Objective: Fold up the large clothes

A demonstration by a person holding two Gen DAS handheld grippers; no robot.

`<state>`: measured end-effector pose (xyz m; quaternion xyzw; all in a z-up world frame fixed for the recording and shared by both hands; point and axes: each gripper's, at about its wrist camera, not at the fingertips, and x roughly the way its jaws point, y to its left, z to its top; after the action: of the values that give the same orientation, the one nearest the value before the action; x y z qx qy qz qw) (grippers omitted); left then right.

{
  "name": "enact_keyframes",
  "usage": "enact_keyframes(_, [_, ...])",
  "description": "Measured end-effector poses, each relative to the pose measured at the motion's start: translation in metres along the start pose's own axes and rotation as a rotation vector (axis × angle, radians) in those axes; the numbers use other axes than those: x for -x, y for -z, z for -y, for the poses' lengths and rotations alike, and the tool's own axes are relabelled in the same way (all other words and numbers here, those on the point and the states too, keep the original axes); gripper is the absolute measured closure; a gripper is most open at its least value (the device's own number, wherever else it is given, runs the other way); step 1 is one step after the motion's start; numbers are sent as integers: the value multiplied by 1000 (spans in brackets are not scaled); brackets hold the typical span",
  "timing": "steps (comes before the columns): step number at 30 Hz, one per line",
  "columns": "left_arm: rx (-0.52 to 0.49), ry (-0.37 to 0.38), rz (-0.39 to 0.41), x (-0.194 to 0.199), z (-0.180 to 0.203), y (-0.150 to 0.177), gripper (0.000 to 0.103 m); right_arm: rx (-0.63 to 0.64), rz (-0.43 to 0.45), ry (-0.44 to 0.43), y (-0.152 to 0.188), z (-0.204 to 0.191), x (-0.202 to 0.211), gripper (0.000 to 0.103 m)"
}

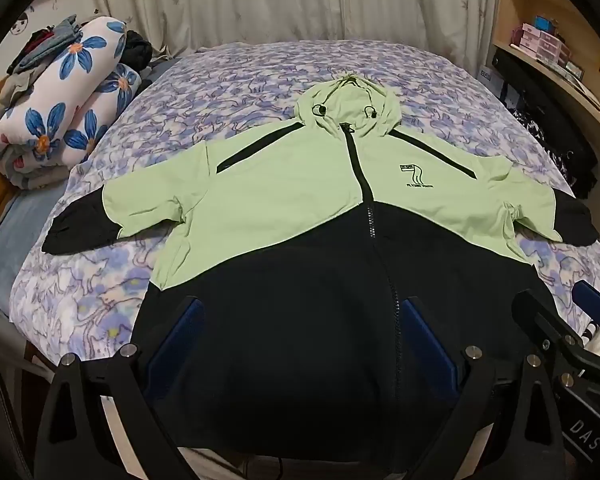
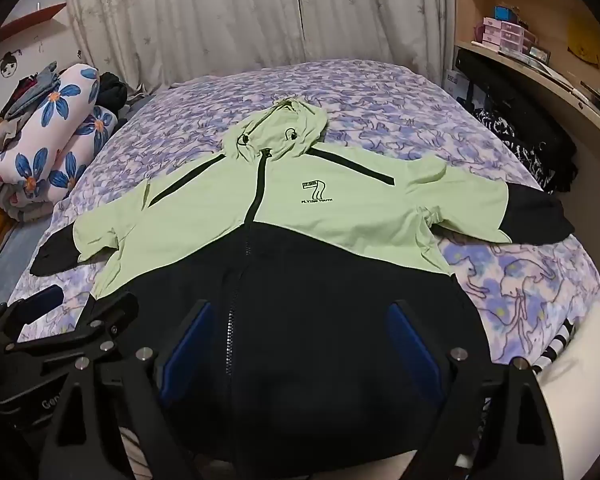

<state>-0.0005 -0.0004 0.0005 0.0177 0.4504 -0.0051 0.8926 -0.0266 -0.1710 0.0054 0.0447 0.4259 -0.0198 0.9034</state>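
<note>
No fold was yet made: the hoodie lay spread flat on the bed, zipped, sleeves out. Both tools, left and right, were held wide and empty above its hem.

"7" and "FLYING YOUTH" on jacket chest, "DAS" on right gripper body

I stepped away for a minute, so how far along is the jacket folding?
Done: the green and black jacket lies spread flat on the bed, zipped, with the sleeves out and the hood up. In hand: nothing; the left tool and the right tool hover open over the hem. Left: every fold.
</note>
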Motion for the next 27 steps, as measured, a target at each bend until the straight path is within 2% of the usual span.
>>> enact_keyframes(4, [20,30,-22,-1,-1,1,8,4,4,8,-1,-2,0,14])
enact_keyframes(11, [17,55,-47,-7,4,4,19,8,13,11,3,6,-5,14])
enact_keyframes(27, [49,43,-83,-12,0,10,19,-2,5,17,10,-1,-8,14])
